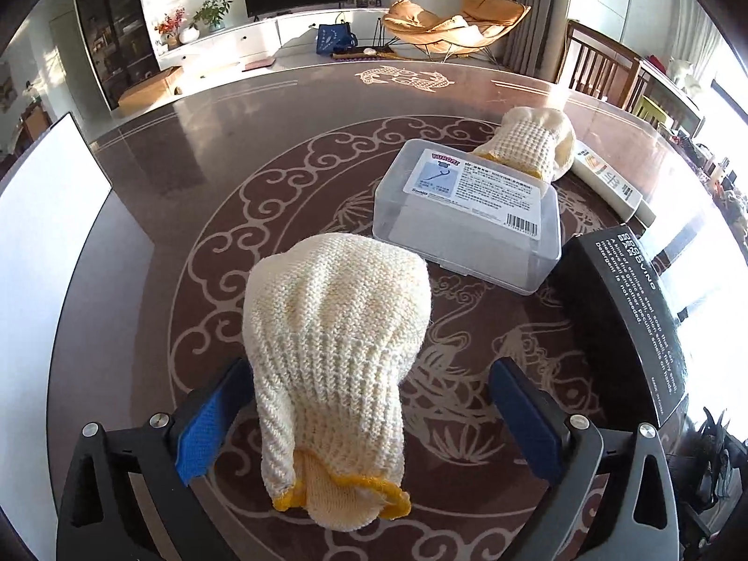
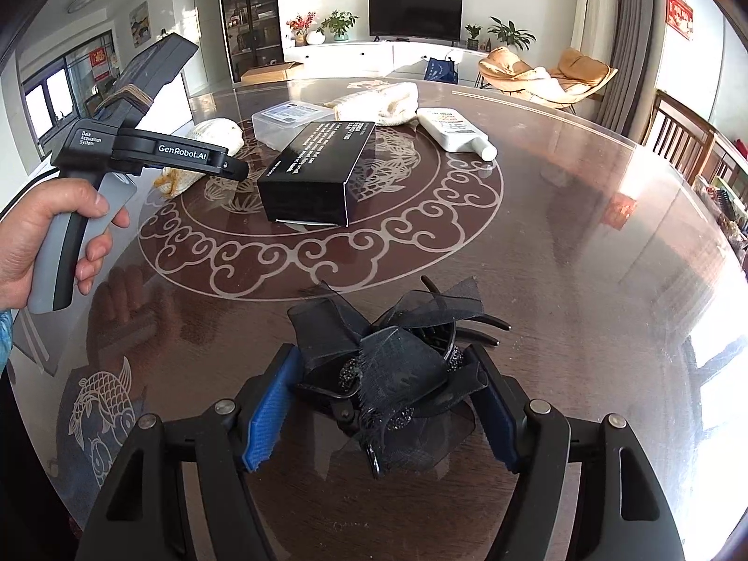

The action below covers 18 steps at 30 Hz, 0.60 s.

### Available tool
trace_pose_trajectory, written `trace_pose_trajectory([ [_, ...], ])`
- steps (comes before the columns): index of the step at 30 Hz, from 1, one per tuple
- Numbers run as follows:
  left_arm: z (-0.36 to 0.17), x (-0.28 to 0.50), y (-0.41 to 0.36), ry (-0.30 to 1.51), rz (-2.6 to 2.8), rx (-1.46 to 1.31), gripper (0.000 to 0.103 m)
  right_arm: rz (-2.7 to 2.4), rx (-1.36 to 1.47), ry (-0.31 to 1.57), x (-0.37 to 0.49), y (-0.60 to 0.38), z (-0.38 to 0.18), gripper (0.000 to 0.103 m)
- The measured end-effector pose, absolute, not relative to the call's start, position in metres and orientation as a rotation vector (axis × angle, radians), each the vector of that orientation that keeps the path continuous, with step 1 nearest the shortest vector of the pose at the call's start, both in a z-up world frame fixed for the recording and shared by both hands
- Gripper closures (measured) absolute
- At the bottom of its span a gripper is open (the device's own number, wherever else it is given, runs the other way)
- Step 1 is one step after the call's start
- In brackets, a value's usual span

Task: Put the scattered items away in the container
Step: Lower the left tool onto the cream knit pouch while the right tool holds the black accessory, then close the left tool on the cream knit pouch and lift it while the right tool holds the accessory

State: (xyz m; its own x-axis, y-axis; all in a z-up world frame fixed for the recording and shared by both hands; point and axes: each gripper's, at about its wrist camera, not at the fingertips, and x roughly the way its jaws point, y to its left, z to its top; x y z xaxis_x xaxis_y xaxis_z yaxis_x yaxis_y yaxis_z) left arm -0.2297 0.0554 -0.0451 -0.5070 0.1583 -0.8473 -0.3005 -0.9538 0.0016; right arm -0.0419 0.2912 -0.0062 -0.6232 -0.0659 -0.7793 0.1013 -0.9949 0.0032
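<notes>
fingers (image 1: 224, 416) astride one of two gloves (image 1: 336, 350)

— What kind of place is this?
— A home. It looks like a living room.
— How can you tell?
— There is a big TV (image 2: 415, 14) on a long white cabinet (image 2: 374, 53), green plants (image 2: 337, 23), and a soft orange chair (image 1: 456, 23). The round bench (image 2: 561, 233) has wooden chairs (image 1: 596, 65) beside it.
</notes>
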Motion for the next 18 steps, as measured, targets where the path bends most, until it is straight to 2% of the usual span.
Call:
trace_pose_trajectory([
  [5,-0.046,-0.227,0.056,0.212,2.531,-1.334,0.000,-2.748,1.324,0.070,-0.041,0.289,-0.007,0.023],
  [10,-0.046,-0.227,0.057,0.220,2.518,-1.324,0.000,-2.750,1.329,0.060,-0.042,0.287,-0.007,0.022],
  [12,-0.044,-0.226,0.056,0.225,2.514,-1.310,0.002,-2.743,1.296,0.041,-0.038,0.289,-0.004,0.035],
  [13,-0.041,-0.224,0.053,0.220,2.530,-1.285,0.026,-2.736,1.264,0.034,-0.035,0.289,-0.002,0.034],
  [14,-0.039,-0.224,0.050,0.206,2.547,-1.269,0.058,-2.739,1.231,0.043,-0.031,0.287,0.001,0.034],
  [15,-0.037,-0.224,0.045,0.177,2.547,-1.272,0.065,-2.746,1.205,0.058,-0.027,0.285,0.003,0.034],
  [18,-0.030,-0.209,0.029,0.133,2.536,-1.263,0.066,-2.752,1.159,0.038,-0.015,0.285,0.007,0.034],
])
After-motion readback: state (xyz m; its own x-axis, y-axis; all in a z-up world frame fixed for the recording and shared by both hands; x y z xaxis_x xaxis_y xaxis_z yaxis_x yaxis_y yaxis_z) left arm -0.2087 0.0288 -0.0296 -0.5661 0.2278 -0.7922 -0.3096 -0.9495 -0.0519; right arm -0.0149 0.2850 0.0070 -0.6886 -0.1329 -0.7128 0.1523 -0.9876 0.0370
